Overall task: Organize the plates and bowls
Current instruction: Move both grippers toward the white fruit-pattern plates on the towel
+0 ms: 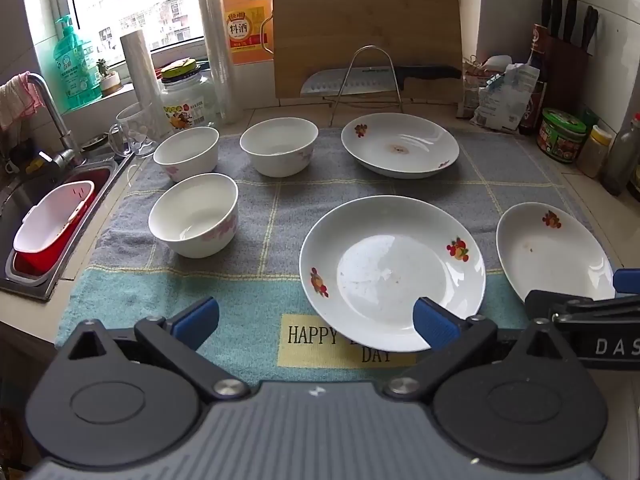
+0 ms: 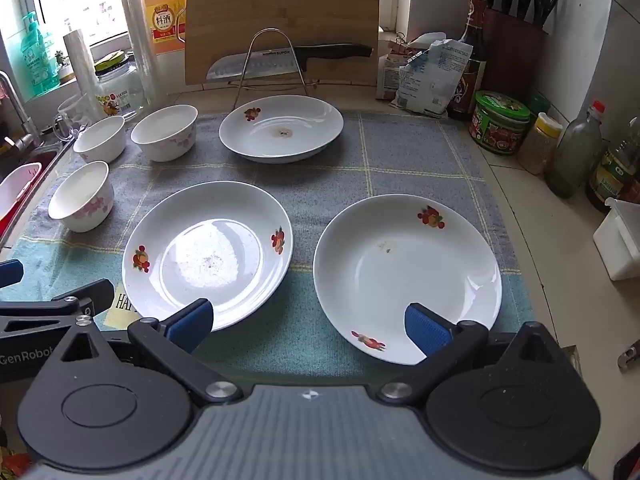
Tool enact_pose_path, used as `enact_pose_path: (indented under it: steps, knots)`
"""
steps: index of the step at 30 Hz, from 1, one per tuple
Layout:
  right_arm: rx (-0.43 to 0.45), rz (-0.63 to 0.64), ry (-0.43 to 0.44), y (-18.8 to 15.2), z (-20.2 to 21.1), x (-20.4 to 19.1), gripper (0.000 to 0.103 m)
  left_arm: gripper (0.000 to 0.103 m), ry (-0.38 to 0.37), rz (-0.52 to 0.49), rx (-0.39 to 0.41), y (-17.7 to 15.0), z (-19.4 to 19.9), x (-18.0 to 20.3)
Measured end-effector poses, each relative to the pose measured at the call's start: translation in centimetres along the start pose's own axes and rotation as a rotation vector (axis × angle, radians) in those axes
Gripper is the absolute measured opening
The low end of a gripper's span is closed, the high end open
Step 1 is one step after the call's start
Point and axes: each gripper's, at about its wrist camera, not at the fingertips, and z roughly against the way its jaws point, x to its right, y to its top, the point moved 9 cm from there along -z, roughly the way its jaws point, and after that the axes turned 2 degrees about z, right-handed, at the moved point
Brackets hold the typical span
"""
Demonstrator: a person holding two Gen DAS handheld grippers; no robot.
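- Landmark: grey-and-teal checked cloth mat (image 1: 280, 216) (image 2: 400, 152) with a "HAPPY DAY" label, spread on the tiled counter (image 1: 592, 208) (image 2: 540, 208). All the dishes sit on it.
- Left tongs (image 1: 316, 320): blue-padded jaws spread wide, gripping nothing, hovering over the mat's near edge. The right pad overlaps the near rim of the centre plate in the left wrist view; can't tell if it touches.
- Right tongs (image 2: 310, 322): also spread wide and empty, over the near edge, between the two near plates.
- White round ceramic plate with fruit decals (image 1: 392, 272) (image 2: 208, 256): near-centre of the mat, lying flat, speckled residue in its well.
- Second white fruit-decal plate (image 1: 554, 256) (image 2: 408, 276): near-right of the mat, just beside the first and not touching it, with a small brown speck inside.
- Third white fruit-decal plate (image 1: 400, 144) (image 2: 282, 128): far edge of the mat, brown stain at its centre, well apart from the near two.
- Three white ceramic bowls with pink flower print, all upright on the mat's left side: one nearer (image 1: 194, 214) (image 2: 82, 196), one at the far-left corner (image 1: 186, 152) (image 2: 100, 138), one far-centre-left (image 1: 279, 146) (image 2: 164, 132). None are stacked.
- Beyond the mat's far edge: wire rack (image 1: 366, 80) (image 2: 272, 60) holding a black-handled cleaver (image 1: 380, 78) (image 2: 288, 60), with a bamboo cutting board (image 1: 366, 32) (image 2: 282, 20) leaning behind it.
- Left of the mat: steel sink (image 1: 44, 216) with a red-and-white basket (image 1: 52, 226) in it.
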Motion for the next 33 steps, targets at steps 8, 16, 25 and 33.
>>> enact_pose_path:
  steps: [8, 16, 25, 33]
  knots:
    - [0.002, -0.009, 0.003, 0.0, 0.2, 0.0, 0.103, 0.102, -0.001, -0.001, -0.014, 0.6, 0.1, 0.3]
    - [0.011, -0.005, 0.001, 0.3, 0.2, -0.2, 0.103, 0.102, -0.004, 0.011, 0.014, 0.4, 0.4, 0.0]
    - [0.023, 0.007, 0.005, 0.5, 0.8, -0.1, 0.103, 0.102, -0.001, 0.014, 0.018, 0.5, 0.8, -0.1]
    - [0.032, 0.010, 0.010, 0.4, 1.0, -0.1, 0.103, 0.102, 0.007, 0.019, 0.023, 0.5, 1.1, -0.1]
